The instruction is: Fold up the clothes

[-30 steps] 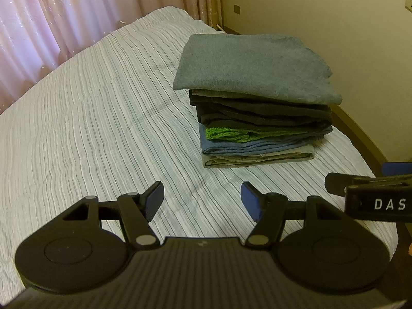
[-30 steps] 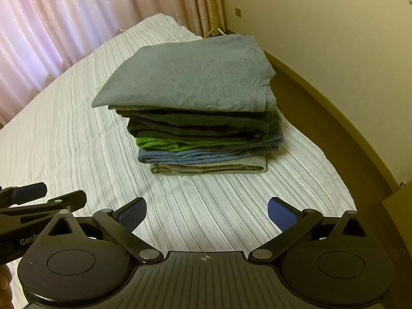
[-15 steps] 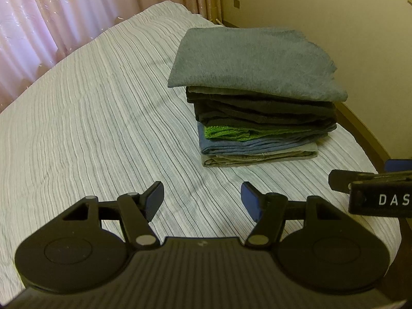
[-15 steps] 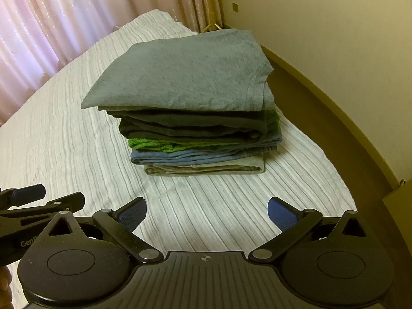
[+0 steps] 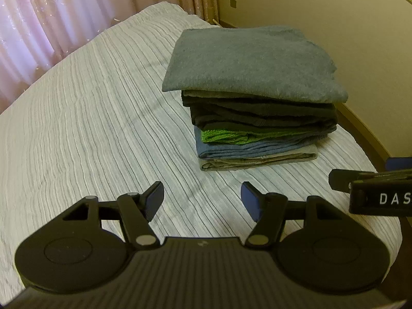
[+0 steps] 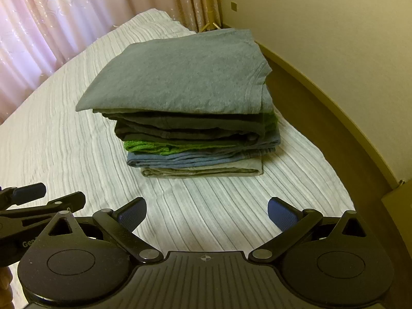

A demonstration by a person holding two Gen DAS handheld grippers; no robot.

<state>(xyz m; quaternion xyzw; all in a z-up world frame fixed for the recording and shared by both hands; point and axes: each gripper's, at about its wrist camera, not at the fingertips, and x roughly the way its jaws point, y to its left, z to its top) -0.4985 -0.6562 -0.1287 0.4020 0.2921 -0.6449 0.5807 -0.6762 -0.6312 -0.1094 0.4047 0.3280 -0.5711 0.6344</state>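
Nearest, black left gripper (image 5: 202,197) with blue-padded fingers spread wide, nothing between them, hovering over the bed's near edge. Just beside it, black right gripper (image 6: 207,213), likewise spread wide and empty, above the white striped ribbed bedspread (image 6: 64,139). Farther on, toward the bed's right edge, a neat stack of folded clothes (image 6: 195,139): beige garment (image 6: 206,171) at the bottom, blue one (image 6: 185,158) above, bright green knit (image 6: 154,146), dark grey layers, and a larger grey folded T-shirt (image 6: 180,74) on top, overhanging the pile. Beyond, pink curtains (image 5: 64,13) and cream wall (image 6: 334,25).
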